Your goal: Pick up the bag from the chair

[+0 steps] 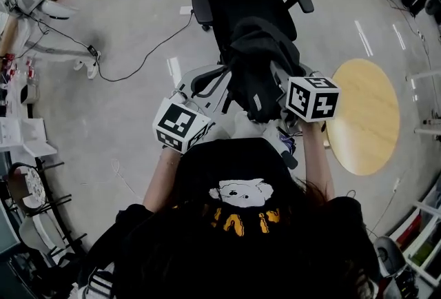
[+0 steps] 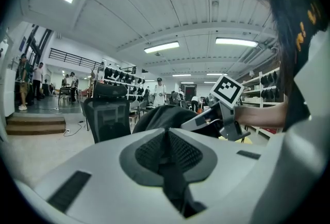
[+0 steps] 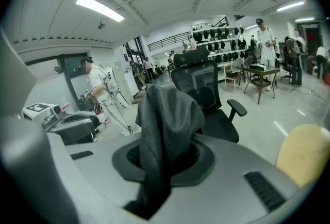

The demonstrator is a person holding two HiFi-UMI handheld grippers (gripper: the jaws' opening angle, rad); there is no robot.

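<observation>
Three cameras, one shared chair (image 1: 241, 1).
Head view: overhead, steeply down, fingers at mid-frame, chair beyond them. Left gripper (image 2: 166, 132) view: low and level, sighting past its fingertips to the bag (image 2: 165, 117) and chair. Right gripper (image 3: 157, 138) view: likewise, bag close between its fingers. Each catches the other gripper.

The person wears a black T-shirt (image 1: 234, 160) with a white bear print and yellow lettering. The left gripper (image 2: 166, 139) and right gripper (image 3: 159, 160) are pale grey, each carrying a black-and-white marker cube (image 1: 180, 125).
</observation>
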